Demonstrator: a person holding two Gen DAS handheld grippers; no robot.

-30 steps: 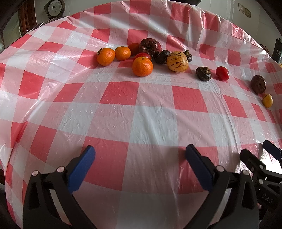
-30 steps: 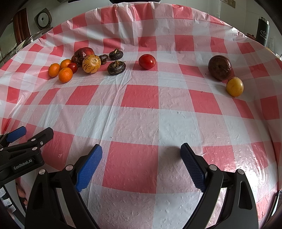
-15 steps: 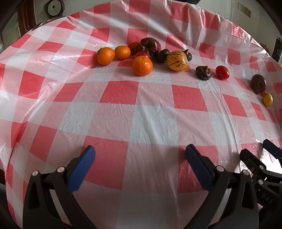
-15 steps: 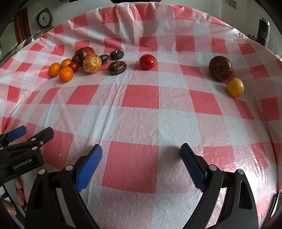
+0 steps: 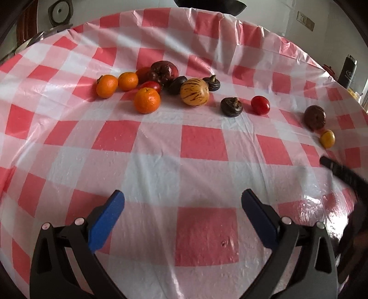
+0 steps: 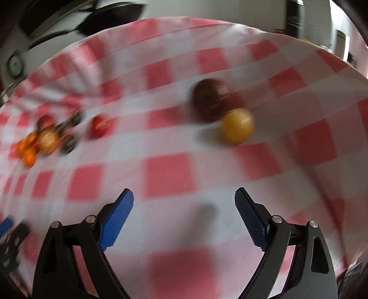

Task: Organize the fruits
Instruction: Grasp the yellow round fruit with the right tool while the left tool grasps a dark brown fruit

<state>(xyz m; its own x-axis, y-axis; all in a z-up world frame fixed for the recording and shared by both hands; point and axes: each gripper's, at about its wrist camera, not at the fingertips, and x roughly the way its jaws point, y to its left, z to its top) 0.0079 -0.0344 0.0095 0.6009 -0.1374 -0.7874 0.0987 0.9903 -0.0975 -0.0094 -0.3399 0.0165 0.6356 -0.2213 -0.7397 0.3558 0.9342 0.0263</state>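
Observation:
Fruits lie on a red-and-white checked tablecloth [image 5: 202, 142]. A cluster at the far left holds three oranges [image 5: 147, 100], a striped yellow melon [image 5: 194, 91], a dark red fruit [image 5: 164, 71] and dark brown fruits [image 5: 231, 107]. A red tomato [image 5: 260, 105] sits to their right. Further right are a dark purple fruit [image 5: 314, 116] and a small yellow fruit [image 5: 327, 138]. My left gripper [image 5: 182, 211] is open over bare cloth. My right gripper [image 6: 184, 208] is open, with the yellow fruit [image 6: 237, 126] and purple fruit [image 6: 210, 102] ahead of it; that view is blurred.
A dark flask [image 5: 349, 71] stands past the table's far right edge. A dark pan [image 5: 207, 5] and a round dial [image 5: 59, 10] lie beyond the far edge. The right gripper's arm [image 5: 345, 174] enters the left wrist view at right.
The right gripper has moved forward and to the right toward the yellow and purple fruits, blurring its view. The left gripper has shifted slightly forward. Both stay open.

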